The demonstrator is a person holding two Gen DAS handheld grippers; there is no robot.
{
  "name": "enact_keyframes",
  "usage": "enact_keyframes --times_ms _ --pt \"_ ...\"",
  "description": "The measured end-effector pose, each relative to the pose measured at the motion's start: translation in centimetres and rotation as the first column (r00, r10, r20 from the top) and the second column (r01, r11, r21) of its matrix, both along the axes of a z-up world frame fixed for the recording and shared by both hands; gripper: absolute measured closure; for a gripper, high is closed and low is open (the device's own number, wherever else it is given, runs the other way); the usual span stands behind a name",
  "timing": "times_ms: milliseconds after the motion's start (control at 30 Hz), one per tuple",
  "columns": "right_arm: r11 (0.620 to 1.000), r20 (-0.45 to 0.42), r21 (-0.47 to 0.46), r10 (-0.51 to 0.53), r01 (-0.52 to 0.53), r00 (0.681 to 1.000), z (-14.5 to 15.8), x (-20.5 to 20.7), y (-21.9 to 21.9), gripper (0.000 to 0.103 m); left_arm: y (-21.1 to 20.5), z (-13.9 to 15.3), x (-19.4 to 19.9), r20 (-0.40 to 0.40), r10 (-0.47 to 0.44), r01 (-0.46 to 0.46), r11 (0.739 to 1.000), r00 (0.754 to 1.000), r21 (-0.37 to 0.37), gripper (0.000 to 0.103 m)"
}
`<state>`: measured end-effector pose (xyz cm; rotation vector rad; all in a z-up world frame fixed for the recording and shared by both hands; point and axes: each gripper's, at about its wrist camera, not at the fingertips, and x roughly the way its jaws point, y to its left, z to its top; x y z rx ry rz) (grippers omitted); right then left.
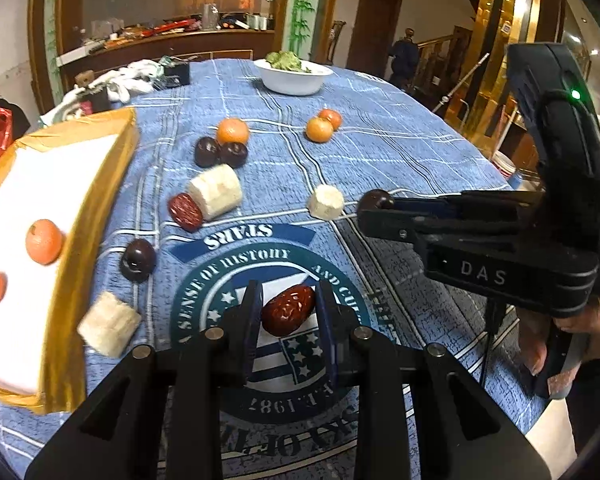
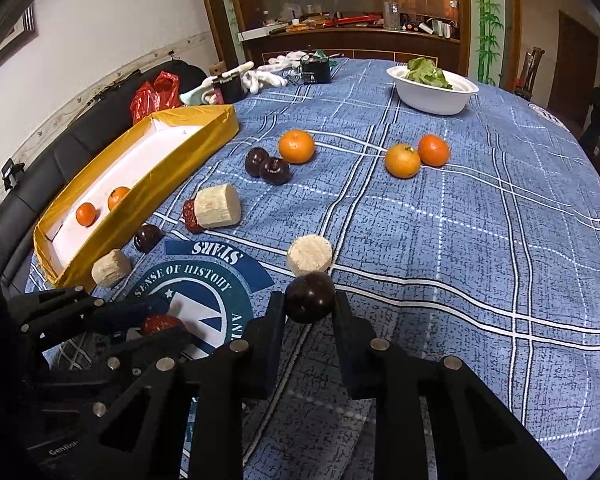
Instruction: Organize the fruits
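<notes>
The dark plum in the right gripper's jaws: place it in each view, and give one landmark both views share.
Left wrist view: dark plum at right of centre, at the tip of the right gripper reaching in from the right.
Right wrist view: plum at lower centre, between the near fingers.
Shared landmark: pale cut chunk just beside it.

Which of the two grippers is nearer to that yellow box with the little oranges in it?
Left. The left gripper, holding a red date, is just beside the yellow box; the right gripper, holding a dark plum, sits farther out.
</notes>
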<state>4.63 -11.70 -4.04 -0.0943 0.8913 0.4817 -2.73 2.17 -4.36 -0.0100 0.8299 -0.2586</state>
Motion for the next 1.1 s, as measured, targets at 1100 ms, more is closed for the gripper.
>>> enact_keyframes --times_ms 1100 --pt "0.998 0.142 0.017 0.053 -0.056 0.988 6.4 -1.9 7.0 0.079 8.5 4.7 -0.8 0.093 0.401 -0.408 0.909 0.911 0.079 0.079"
